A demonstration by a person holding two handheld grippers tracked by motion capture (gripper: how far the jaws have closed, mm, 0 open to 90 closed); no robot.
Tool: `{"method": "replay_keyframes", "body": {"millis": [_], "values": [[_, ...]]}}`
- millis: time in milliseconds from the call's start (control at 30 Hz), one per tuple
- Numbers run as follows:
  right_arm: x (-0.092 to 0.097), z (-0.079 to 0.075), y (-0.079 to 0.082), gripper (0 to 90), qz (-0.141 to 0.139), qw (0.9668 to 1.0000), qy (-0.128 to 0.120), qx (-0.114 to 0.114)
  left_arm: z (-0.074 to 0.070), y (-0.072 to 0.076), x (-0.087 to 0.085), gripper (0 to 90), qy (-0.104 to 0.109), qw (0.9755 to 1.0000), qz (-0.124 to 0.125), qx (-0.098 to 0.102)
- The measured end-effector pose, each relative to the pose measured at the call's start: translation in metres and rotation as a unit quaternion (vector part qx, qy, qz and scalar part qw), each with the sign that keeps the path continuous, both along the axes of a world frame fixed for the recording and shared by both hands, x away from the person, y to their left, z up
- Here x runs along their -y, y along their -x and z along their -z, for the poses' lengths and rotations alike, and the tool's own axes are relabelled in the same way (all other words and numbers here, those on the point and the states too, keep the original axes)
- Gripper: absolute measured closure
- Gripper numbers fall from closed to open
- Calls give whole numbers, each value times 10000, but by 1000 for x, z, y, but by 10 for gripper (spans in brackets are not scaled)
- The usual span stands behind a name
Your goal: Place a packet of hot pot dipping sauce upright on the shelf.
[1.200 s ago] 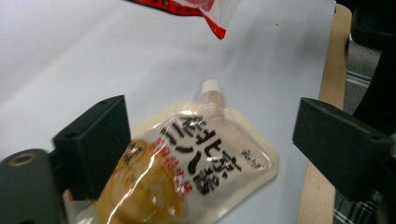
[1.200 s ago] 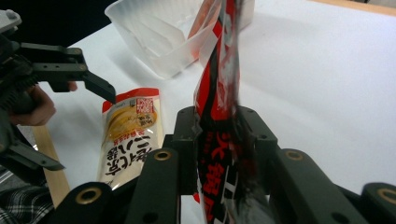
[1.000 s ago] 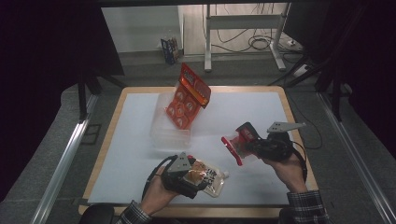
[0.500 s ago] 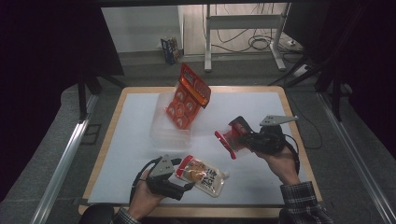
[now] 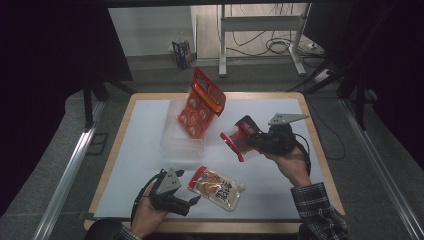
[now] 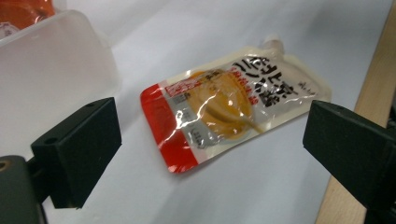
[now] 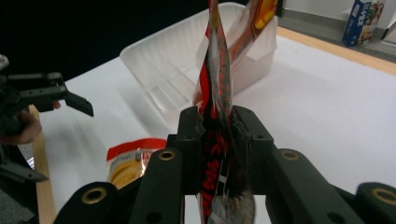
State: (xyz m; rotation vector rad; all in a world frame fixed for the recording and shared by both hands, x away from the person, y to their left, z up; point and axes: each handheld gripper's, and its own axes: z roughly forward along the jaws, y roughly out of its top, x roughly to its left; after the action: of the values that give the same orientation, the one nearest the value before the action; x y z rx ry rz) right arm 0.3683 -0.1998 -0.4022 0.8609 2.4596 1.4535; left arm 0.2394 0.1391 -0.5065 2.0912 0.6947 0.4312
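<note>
Right gripper view: the right gripper [image 7: 217, 126] clamps a red snack packet [image 7: 215, 93] edge-on, held above the white table [image 5: 145, 130]. At near left, the left gripper [image 5: 192, 202] hangs with jaws apart beside a yellow sauce pouch [image 6: 233, 105] lying flat; 1 clear tray [image 5: 182, 142] sits beyond.

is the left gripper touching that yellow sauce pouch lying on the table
Apart. In the left gripper view, the left gripper has its jaws wide open, and bare white table shows between each jaw and the sauce pouch.
</note>
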Motion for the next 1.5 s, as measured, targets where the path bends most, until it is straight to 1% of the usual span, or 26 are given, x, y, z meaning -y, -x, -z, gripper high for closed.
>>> {"method": "replay_keyframes", "body": {"millis": [100, 200, 367, 633, 800, 833, 1100, 1167, 1333, 1500], "values": [[-7, -4, -5, 723, -45, 10000, 8, 37, 0, 1, -3, 31, -29, 10000, -53, 27], [-12, -7, -9, 723, -80, 10000, -6, 49, 1, 3, -7, 28, -14, 9999, -129, 27], [-27, -12, -19, 723, -202, 9998, -27, 83, 2, 6, -14, 26, -10, 9996, -279, 28], [-51, -11, -33, 723, -394, 9992, -4, 92, 3, 13, -22, 22, -36, 9989, -468, 85], [-63, -9, -42, 724, -448, 9989, 3, 115, 3, 16, -26, 21, -34, 9984, -553, 90], [-66, -8, -44, 723, -461, 9989, 2, 124, 3, 16, -27, 21, -61, 9984, -548, 88], [-84, -3, -54, 725, -599, 9981, -1, 172, 3, 16, -27, 21, -69, 9987, -505, 64], [-89, -2, -56, 726, -614, 9980, -7, 172, 4, 15, -28, 19, 24, 9988, -483, 6], [-99, 3, -61, 727, -689, 9974, 0, 199, 3, 15, -30, 19, 142, 9987, -492, -16], [-109, 6, -65, 728, -751, 9969, -11, 223, 3, 14, -31, 19, 173, 9987, -485, -41]]}}
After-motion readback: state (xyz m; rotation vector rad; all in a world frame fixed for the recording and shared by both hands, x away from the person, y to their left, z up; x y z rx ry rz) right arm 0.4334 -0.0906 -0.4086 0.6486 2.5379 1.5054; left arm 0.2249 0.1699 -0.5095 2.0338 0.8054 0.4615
